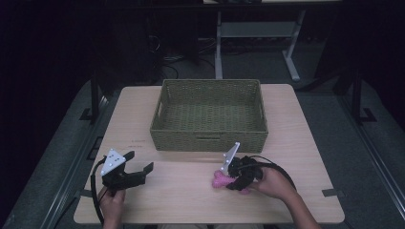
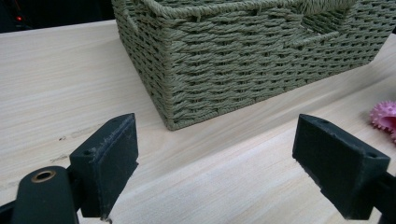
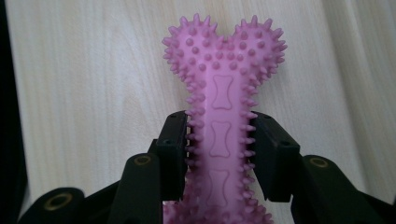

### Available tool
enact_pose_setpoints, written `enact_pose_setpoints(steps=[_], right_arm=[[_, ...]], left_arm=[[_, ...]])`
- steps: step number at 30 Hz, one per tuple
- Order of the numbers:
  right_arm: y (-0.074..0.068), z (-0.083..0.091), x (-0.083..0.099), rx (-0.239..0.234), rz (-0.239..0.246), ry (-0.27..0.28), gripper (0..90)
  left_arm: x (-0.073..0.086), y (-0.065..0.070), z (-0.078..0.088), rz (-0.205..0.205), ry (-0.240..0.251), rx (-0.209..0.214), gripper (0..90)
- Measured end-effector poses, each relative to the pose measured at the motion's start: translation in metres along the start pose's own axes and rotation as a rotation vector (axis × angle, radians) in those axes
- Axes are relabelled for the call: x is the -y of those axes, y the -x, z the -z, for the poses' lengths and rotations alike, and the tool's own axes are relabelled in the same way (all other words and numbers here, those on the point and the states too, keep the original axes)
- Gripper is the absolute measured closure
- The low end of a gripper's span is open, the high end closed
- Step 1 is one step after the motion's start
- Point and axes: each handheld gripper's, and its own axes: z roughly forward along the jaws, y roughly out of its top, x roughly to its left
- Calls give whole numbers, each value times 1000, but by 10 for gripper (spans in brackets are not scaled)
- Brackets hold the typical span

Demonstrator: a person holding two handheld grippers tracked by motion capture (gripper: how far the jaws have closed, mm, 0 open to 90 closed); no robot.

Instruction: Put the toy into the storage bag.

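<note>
A pink spiked bone toy [image 3: 223,116], embossed with small bone outlines and bearing no readable writing, lies on the table [image 1: 191,191] at five o'clock from the woven basket [image 1: 208,136]. The right gripper [image 3: 219,140] pinches its shaft. The left gripper [image 1: 141,162] at eight o'clock hovers, jaws spread.

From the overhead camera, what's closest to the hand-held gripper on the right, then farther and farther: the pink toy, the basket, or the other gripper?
1. Pink spiky bone toy: clamped in the right hand-held gripper itself.
2. Green woven basket: just beyond it, at mid-table.
3. Left hand-held gripper: farthest, across the table's near edge, jaws open.
</note>
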Motion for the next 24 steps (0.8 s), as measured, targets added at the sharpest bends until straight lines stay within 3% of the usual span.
enact_pose_setpoints(steps=[12,15,24], right_arm=[[6,20,-10,-47,33,9,581],[12,31,-16,-75,45,22,581],[25,58,-34,-85,71,42,580]], left_arm=[[0,0,0,4,-1,0,138],[0,0,0,2,1,-2,138],[0,0,1,5,0,-3,138]])
